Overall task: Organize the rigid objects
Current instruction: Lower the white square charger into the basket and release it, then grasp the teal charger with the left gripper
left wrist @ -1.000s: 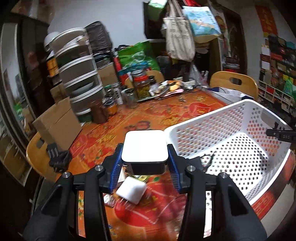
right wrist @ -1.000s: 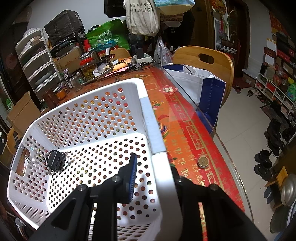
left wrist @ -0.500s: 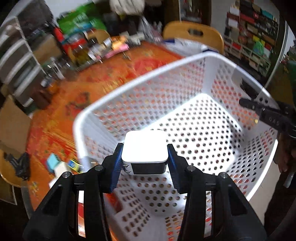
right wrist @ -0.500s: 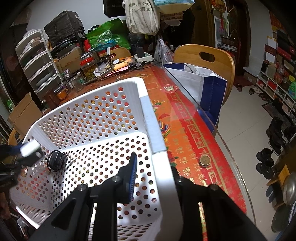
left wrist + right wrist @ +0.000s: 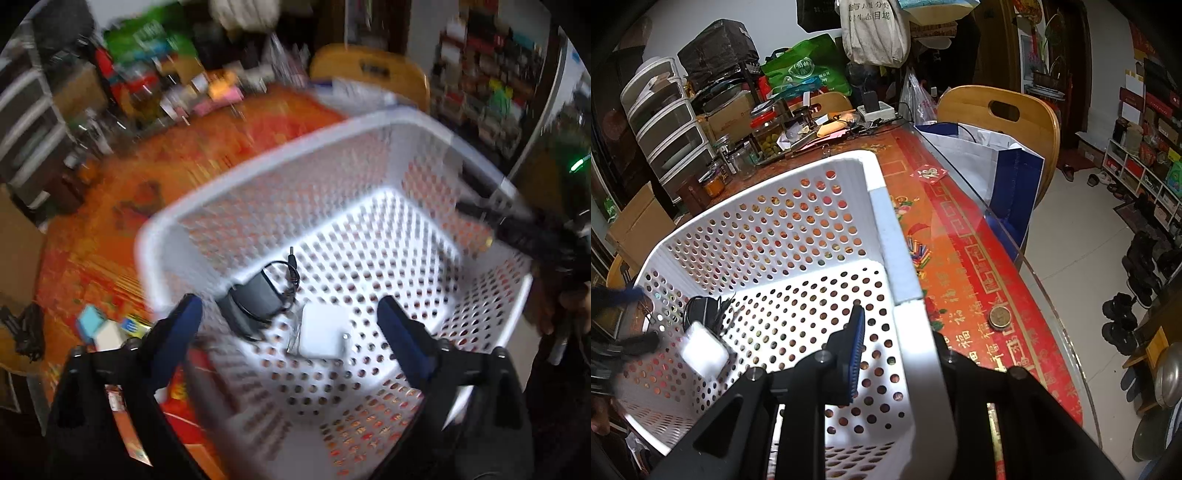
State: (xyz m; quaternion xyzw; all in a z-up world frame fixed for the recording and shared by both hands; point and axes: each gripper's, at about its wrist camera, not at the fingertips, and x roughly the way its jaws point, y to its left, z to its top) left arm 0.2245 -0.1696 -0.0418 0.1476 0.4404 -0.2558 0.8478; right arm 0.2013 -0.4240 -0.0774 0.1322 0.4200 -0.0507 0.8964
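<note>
On the left of the table, a few small boxes (image 5: 101, 328) were seen outside the white basket (image 5: 258, 155). Above the basket the left gripper (image 5: 290, 325) was held wide and empty, and the white cube (image 5: 324, 335) lay on the basket floor, just beside a dark cabled adapter (image 5: 255, 299). At the right, the basket wall was clamped by the right gripper (image 5: 895, 354). If this grip were loosened, the basket could be tipped or shifted.
</note>
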